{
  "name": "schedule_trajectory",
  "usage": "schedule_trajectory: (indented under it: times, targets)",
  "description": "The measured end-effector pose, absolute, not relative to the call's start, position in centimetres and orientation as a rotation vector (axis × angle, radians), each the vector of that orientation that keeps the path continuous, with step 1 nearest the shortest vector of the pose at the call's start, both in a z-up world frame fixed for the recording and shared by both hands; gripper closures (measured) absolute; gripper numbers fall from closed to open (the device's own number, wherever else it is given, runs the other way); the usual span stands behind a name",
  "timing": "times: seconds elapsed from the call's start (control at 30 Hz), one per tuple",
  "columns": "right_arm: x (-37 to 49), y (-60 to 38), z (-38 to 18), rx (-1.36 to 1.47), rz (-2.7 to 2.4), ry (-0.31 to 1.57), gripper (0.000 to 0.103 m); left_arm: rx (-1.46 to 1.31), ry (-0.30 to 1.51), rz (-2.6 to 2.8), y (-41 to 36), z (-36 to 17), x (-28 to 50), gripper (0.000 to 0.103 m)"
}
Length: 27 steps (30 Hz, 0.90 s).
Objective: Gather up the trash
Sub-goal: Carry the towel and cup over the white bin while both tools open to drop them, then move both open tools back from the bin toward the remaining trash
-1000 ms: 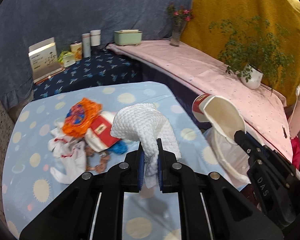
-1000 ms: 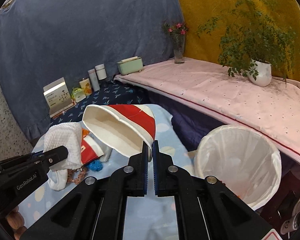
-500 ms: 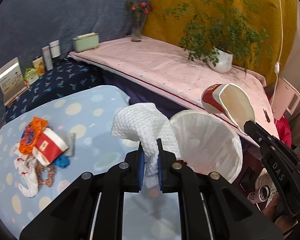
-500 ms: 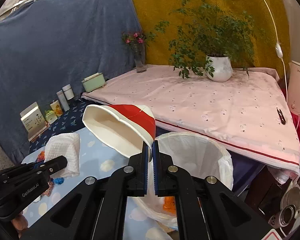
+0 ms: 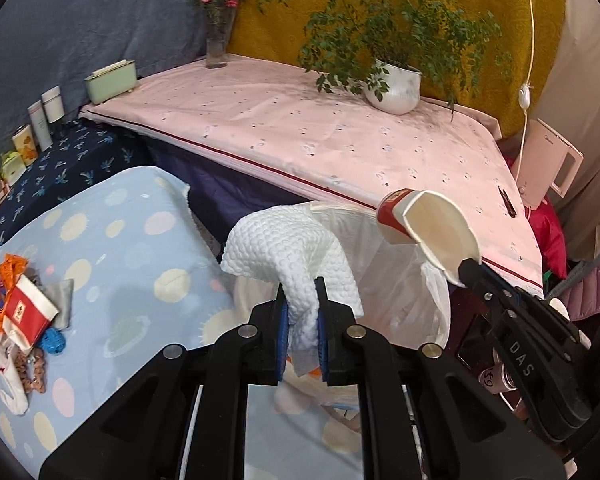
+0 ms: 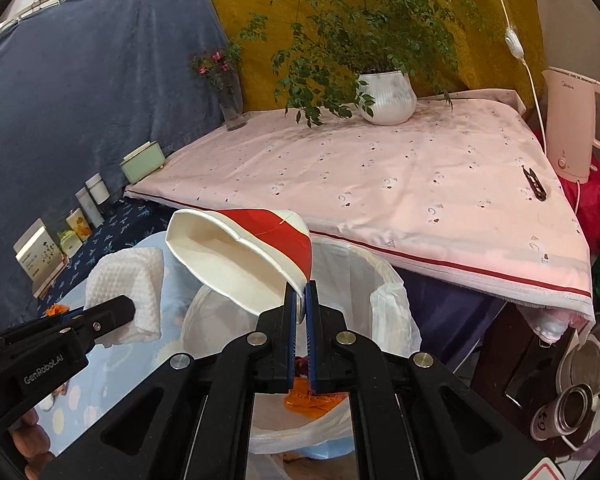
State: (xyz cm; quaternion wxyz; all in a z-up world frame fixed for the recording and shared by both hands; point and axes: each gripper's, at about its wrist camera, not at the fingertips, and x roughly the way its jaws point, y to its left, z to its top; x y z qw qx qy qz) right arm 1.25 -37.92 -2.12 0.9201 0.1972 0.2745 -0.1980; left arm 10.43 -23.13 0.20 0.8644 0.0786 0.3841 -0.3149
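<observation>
My left gripper [image 5: 302,300] is shut on a white crumpled paper towel [image 5: 288,252], held over the near rim of the white-lined trash bin [image 5: 396,280]. My right gripper [image 6: 301,300] is shut on the rim of a squashed red and white paper cup [image 6: 244,256], above the bin's [image 6: 388,308] opening. Orange trash [image 6: 312,398] lies at the bottom of the bin. The towel [image 6: 126,288] and the left gripper [image 6: 112,312] show at the left of the right wrist view. More trash [image 5: 22,312] lies in a heap on the blue dotted tablecloth [image 5: 120,240].
A pink-covered table [image 6: 400,184] behind the bin carries a potted plant [image 6: 386,96], a flower vase [image 6: 230,96] and a pink kettle [image 6: 578,120]. Jars and boxes [image 5: 40,124] line a dark blue shelf. Cans [image 6: 572,404] lie right of the bin.
Both grippers swung right from over the blue table to above the trash bin, carrying the towel and the cup. The trash heap slid to the far left of view.
</observation>
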Motion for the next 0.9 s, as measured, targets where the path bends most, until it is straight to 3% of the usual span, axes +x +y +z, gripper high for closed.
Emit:
schedule_trajectory:
  times: [0.07, 0.17, 0.2, 0.27, 0.67, 0.9]
  targets:
    - [1.4, -38.3, -2.6, 0.411, -0.406, 0.571, 0.097, 0.169, 0.801, -0.664, -23.6, 0.0, 10.4, 0.087]
    - [1.6, -38.4, -3.0, 0.414, -0.415, 0.579, 0.084, 0.176, 0.796, -0.636, -23.9, -0.2, 10.5, 0.057]
    - [1.7, -38.3, -3.0, 0.416, -0.412, 0.578, 0.077, 0.171, 0.788, -0.627, -23.9, -0.2, 10.6, 0.054]
    - [1.7, -38.2, -3.0, 0.417, -0.414, 0.574, 0.069, 0.177, 0.786, -0.618, -23.7, -0.3, 10.6, 0.051]
    - [2.2, -35.1, -0.7, 0.384, -0.363, 0.545, 0.048, 0.151, 0.764, -0.542, -20.0, 0.4, 11.2, 0.049]
    - [2.9, -31.8, 0.7, 0.353, -0.314, 0.534, 0.045, 0.108, 0.765, -0.494, -16.3, 1.0, 11.7, 0.049]
